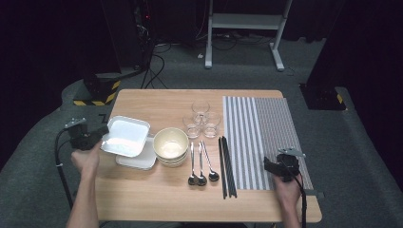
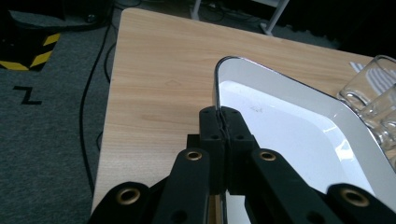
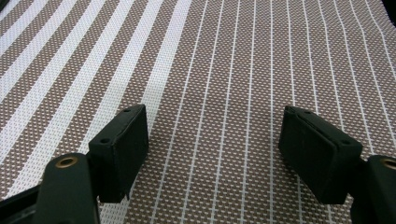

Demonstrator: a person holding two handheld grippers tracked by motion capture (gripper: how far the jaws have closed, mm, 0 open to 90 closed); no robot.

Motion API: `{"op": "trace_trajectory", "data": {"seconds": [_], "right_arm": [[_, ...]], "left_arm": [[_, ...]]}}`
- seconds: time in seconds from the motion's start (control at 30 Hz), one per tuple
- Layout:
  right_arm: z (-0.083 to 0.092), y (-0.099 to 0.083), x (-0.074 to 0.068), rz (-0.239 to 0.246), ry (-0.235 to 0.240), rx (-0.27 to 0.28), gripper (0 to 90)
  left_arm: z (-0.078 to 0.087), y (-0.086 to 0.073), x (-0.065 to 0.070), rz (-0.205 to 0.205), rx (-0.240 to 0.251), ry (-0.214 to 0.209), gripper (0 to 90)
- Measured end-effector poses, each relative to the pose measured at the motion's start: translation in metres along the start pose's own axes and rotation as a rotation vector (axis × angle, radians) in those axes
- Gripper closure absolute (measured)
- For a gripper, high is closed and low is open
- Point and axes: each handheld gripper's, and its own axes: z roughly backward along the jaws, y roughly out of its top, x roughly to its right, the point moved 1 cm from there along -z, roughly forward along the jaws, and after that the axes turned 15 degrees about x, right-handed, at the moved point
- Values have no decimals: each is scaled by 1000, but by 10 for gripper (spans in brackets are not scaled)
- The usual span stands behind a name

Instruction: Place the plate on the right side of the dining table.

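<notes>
Clearly gripped already: top white tray (image 1: 125, 136), left of centre in the high view, tilted and riding on a second tray (image 1: 142, 160) below it, just left of the stacked bowls (image 1: 170, 146). Long axis running from lower left toward upper right of that frame. Pinched at its left rim by the left gripper (image 1: 97, 134), jaws together on the thin edge (image 2: 217, 100), rim passing straight between them in the left gripper view. Nearer hand by far: the left one (image 1: 86, 159), right at the tray's edge. Farther right, spoons (image 1: 201, 165), chopsticks (image 1: 227, 166), glasses (image 1: 201, 119). Well apart at the lower right, right gripper (image 1: 272, 166) over the striped mat (image 3: 224, 70), jaws wide apart, holding nothing.
</notes>
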Motion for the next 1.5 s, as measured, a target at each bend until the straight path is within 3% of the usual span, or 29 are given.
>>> {"op": "trace_trajectory", "data": {"seconds": [0.27,0.4,0.9,1.07,1.13,1.3,1.43,1.5], "right_arm": [[0,0,0,-1,-1,0,240],[0,0,0,-1,0,0,240],[0,0,0,-1,0,0,239],[0,0,0,-2,-2,0,240],[0,0,0,-1,-1,0,240],[0,0,0,0,-1,0,240],[0,0,0,-1,0,-1,241],[0,0,0,0,-1,-1,241]], "left_arm": [[-1,3,2,1,-22,-2,887],[3,6,2,18,-14,-6,888],[2,15,11,20,-11,-40,887],[-1,11,18,0,-19,-42,888],[-4,11,19,16,-23,-47,888],[-5,10,21,10,-31,-50,888],[-4,11,21,31,-22,-54,888],[-3,12,23,19,-8,-45,888]]}}
